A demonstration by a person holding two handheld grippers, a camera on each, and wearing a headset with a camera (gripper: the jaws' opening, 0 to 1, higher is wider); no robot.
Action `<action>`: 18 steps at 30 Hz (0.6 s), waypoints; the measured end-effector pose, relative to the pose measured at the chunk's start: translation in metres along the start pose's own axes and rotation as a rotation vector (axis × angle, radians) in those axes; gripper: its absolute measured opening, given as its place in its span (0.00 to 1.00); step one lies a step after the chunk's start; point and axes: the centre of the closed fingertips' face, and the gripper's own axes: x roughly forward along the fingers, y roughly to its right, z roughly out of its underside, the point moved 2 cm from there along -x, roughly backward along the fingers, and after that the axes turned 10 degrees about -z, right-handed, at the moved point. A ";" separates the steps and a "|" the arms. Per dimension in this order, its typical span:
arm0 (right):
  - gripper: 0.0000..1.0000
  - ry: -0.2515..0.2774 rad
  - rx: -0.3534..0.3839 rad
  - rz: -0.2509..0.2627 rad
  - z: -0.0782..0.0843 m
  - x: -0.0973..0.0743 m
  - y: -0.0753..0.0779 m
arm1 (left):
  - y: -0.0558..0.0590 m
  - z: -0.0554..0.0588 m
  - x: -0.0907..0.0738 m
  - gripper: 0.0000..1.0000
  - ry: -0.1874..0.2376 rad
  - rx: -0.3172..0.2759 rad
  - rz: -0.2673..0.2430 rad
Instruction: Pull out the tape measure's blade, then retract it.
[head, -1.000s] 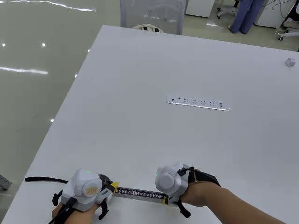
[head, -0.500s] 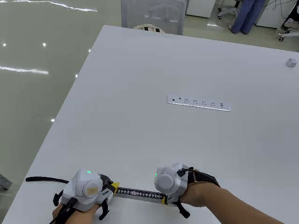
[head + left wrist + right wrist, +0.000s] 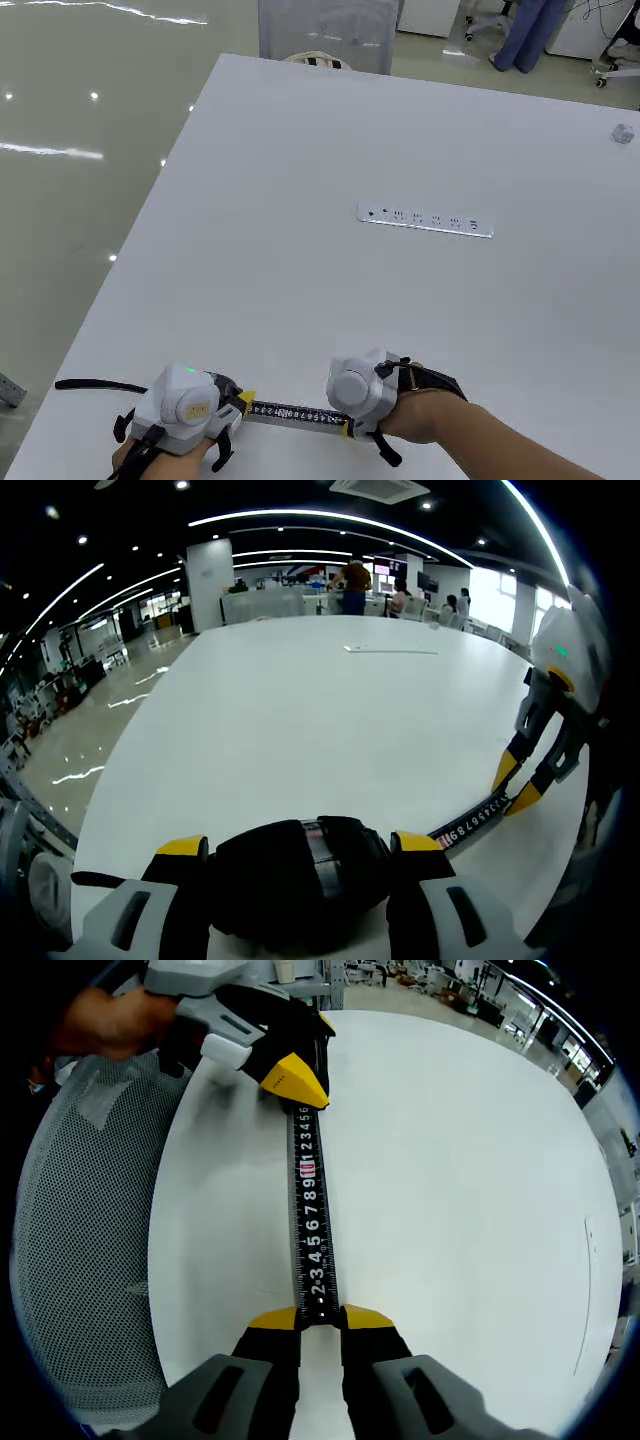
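Note:
The black tape measure case (image 3: 300,880) sits between the yellow-tipped jaws of my left gripper (image 3: 298,846), which is shut on it. Its black blade (image 3: 310,1210), with white numbers, runs out straight over the white table (image 3: 330,300) to my right gripper (image 3: 320,1317), shut on the blade's end. In the head view both grippers are at the table's near edge: left gripper (image 3: 240,402), right gripper (image 3: 348,426), and a short stretch of blade (image 3: 295,412) between them. The right gripper (image 3: 525,780) also appears in the left gripper view.
A white power strip (image 3: 425,221) lies mid-table. A black strap (image 3: 95,385) lies by the left gripper near the table's left edge. A small round object (image 3: 622,133) sits at the far right. A mesh chair (image 3: 80,1210) stands beside the table.
My right gripper has edged slightly left toward the left gripper, so the exposed blade is a little shorter. The left gripper has stayed put.

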 end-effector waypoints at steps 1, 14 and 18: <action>0.14 0.001 0.000 0.000 -0.001 0.000 0.000 | 0.000 0.000 0.000 0.69 0.000 -0.001 0.000; 0.14 0.004 -0.006 0.001 -0.004 0.000 0.000 | 0.000 0.000 -0.001 0.69 -0.005 -0.005 0.002; 0.14 0.010 -0.007 0.002 -0.007 0.000 -0.001 | 0.000 0.000 0.000 0.68 -0.006 -0.006 0.005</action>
